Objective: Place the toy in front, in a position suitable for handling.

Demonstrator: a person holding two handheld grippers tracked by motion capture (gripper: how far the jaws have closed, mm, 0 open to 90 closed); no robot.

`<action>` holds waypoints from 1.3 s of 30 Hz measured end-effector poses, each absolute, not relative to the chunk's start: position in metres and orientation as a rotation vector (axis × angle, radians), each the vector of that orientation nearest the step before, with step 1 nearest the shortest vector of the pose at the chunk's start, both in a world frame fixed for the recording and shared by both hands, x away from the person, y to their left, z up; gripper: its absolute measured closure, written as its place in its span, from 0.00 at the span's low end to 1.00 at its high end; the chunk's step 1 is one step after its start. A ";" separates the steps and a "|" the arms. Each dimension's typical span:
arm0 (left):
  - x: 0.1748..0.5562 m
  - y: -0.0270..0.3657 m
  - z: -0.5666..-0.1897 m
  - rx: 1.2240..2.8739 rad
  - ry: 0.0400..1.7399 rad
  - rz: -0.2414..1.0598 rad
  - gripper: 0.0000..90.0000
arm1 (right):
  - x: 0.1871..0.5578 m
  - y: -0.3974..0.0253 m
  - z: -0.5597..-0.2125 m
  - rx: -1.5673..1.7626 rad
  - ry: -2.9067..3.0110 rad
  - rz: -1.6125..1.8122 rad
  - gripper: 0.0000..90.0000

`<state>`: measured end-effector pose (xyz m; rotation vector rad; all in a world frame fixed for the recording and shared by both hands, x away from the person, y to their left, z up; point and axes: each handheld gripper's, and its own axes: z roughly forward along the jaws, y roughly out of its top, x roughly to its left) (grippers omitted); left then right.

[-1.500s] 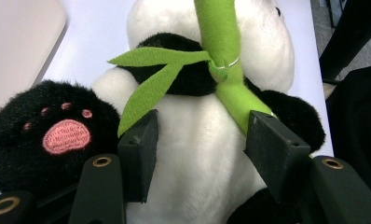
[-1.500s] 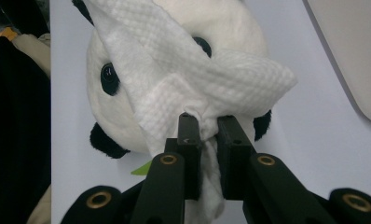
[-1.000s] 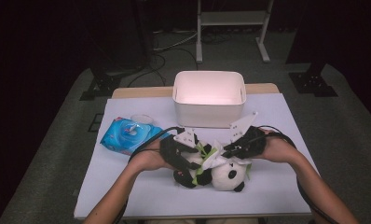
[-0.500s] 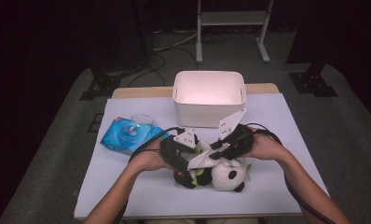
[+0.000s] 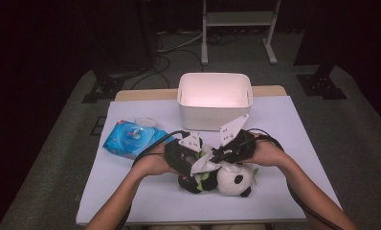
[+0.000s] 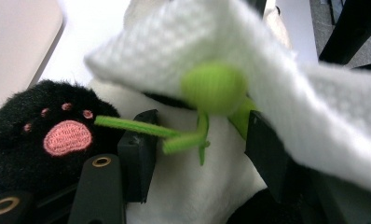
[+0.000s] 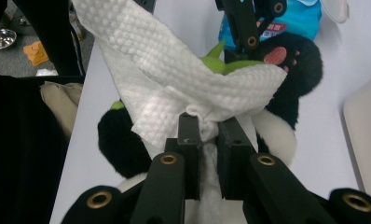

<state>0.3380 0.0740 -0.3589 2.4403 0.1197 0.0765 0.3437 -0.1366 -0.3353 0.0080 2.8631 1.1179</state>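
Note:
A black-and-white panda plush (image 5: pixel 231 179) with a green bamboo sprig (image 6: pixel 211 88) lies near the table's front edge. My right gripper (image 5: pixel 218 155) is shut on a bunched white wipe (image 7: pixel 174 70) and holds it against the plush's upper side. The wipe (image 5: pixel 202 165) drapes over the sprig and part of the plush. My left gripper (image 5: pixel 192 165) comes in from the left. Its jaws stand wide apart and press into the plush's white belly (image 6: pixel 197 186) next to a black paw (image 6: pixel 39 135). In the right gripper view my right gripper (image 7: pixel 209 128) pinches the wipe just above the plush (image 7: pixel 123 144).
A white bin (image 5: pixel 212 117) stands behind the grippers at mid-table, its wall close to the right gripper. A blue pack of wet wipes (image 5: pixel 131 139) lies left of the left hand. A white sheet (image 5: pixel 303 124) covers the table; dark floor and stands lie beyond.
My right gripper has moved left with the wipe, from beside the plush to over it, close to the left gripper. The left gripper has stayed on the plush.

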 end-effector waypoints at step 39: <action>0.340 0.072 -0.357 2.444 0.123 0.076 0.48 | 0.352 -0.175 -0.336 0.157 2.822 0.915 0.89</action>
